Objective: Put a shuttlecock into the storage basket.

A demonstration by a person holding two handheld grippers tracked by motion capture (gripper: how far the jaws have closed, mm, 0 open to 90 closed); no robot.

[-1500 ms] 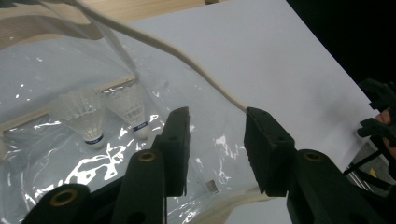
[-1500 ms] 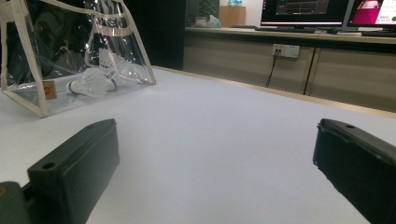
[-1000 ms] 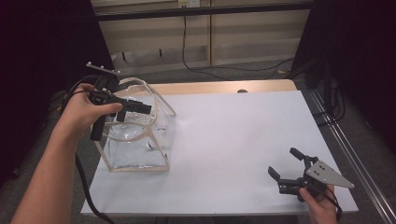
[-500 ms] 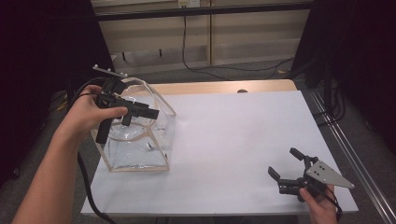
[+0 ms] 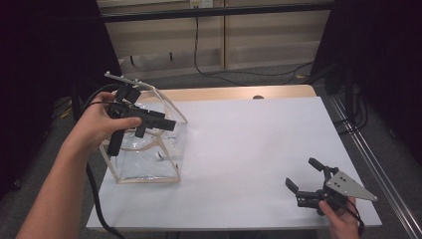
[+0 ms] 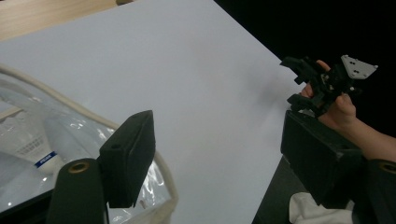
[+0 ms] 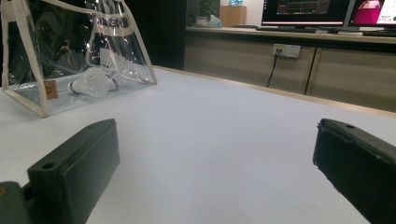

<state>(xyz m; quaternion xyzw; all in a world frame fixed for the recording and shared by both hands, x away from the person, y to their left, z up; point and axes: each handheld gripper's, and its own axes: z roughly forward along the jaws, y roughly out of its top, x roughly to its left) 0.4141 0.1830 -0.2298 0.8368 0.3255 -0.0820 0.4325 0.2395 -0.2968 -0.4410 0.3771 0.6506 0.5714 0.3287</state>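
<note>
My left gripper (image 5: 166, 124) has just been opening wide, empty, above the clear bag (image 5: 144, 164) with the shuttlecock (image 7: 93, 81) inside on the table (image 5: 259, 144), and my right gripper (image 5: 303, 180) waits wide too.

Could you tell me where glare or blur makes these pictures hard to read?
High view: dark surroundings, and the clear bag glints. Left gripper view: the near claw is soft. Right gripper view: the shuttlecock shows through the reflective plastic.
</note>
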